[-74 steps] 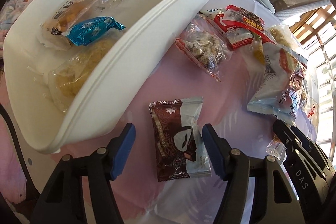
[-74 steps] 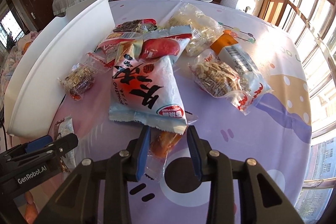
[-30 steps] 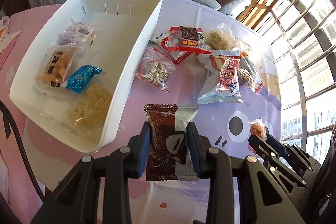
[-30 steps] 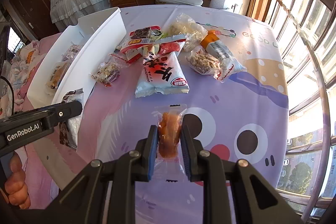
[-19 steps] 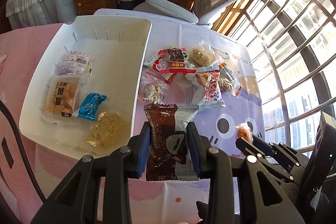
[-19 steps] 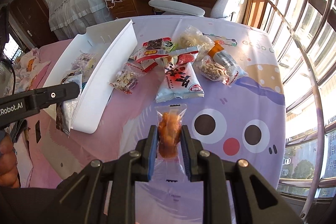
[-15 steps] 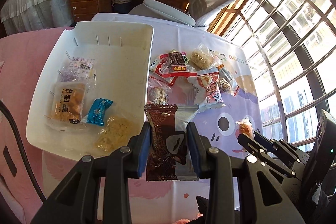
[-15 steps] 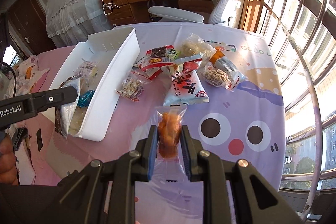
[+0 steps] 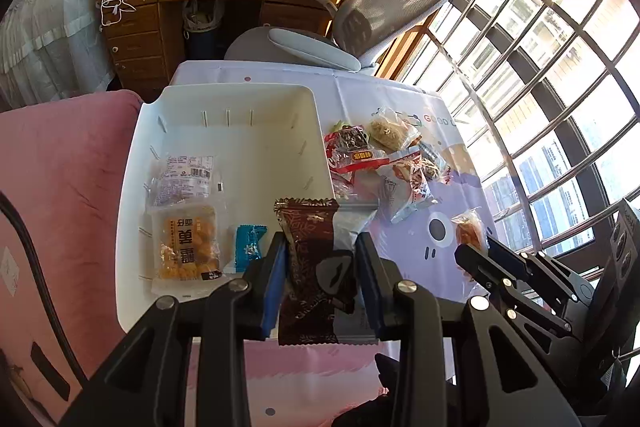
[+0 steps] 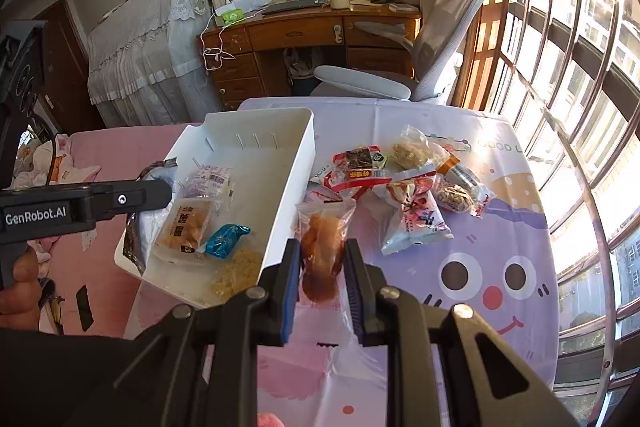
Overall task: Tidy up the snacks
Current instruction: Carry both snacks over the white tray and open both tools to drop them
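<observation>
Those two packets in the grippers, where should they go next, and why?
Probably over the white bin and let go. The left gripper clamps a brown packet, the right gripper an orange one, and similar snacks already lie in that bin.

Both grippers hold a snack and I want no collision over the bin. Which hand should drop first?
Left. The left gripper, shut on the brown packet, looks already above the white bin. The right gripper with its orange snack seems just outside the bin's wall.
</observation>
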Motion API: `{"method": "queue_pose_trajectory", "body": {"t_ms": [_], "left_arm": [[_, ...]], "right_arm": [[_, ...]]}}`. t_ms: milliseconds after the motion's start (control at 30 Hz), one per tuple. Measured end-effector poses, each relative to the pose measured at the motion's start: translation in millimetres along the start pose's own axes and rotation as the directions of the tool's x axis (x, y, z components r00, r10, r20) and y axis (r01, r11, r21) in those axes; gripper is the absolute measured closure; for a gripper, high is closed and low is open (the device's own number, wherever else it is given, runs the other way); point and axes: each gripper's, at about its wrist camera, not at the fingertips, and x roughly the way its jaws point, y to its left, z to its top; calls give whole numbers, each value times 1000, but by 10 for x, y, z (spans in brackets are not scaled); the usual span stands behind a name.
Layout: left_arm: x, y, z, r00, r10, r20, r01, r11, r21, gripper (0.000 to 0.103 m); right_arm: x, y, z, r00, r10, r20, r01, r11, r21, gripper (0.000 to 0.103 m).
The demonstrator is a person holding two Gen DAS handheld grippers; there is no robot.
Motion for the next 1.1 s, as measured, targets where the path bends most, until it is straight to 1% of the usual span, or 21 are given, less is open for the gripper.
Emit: {"method": "queue_pose_trajectory", "body": {"t_ms": [167, 400, 667, 733, 767, 800, 833, 933, 967, 1033, 1100], "left_arm": [[-60, 281, 44, 1000, -2, -6, 2, 999, 37, 70], [-65, 673, 39, 999, -18, -26, 19, 999, 35, 70], [-62, 885, -12, 999, -21, -47, 23, 999, 47, 70], [-55, 908, -22, 999, -18, -48, 20, 999, 47, 65], [-50, 910, -30, 999, -18, -51, 20, 999, 45, 52], [-44, 916, -37, 999, -13, -53, 16, 999, 46, 38], [-47, 921, -45, 999, -7, -51, 10, 999, 47, 35], [-61, 909, -56, 999, -13, -44, 15, 999, 52, 32], [-61, 900, -64, 999, -14, -44, 16, 998, 53, 29], [-56, 876, -76, 999, -17, -43, 20, 998, 57, 28], [-48, 842, -89, 999, -22, -43, 25, 998, 62, 24]], "right_arm": [[-13, 348, 10, 999, -3, 49, 3, 1000, 6, 81], [41, 760, -14, 996, 7, 89, -9, 1000, 20, 81], [130, 1034, -37, 996, -9, 86, 6, 999, 31, 81], [150, 1044, -37, 996, -21, 84, 17, 999, 43, 79], [179, 1043, -40, 997, -33, 68, 30, 998, 49, 69], [206, 1041, -49, 998, -46, 49, 43, 997, 58, 56], [221, 1030, -67, 998, -47, 40, 44, 996, 72, 53], [215, 986, -114, 998, -53, 30, 50, 993, 103, 51], [209, 969, -128, 998, -62, 25, 59, 992, 111, 50], [198, 934, -168, 997, -70, 19, 67, 990, 127, 49], [182, 894, -214, 997, -79, 8, 77, 987, 140, 47]]}}
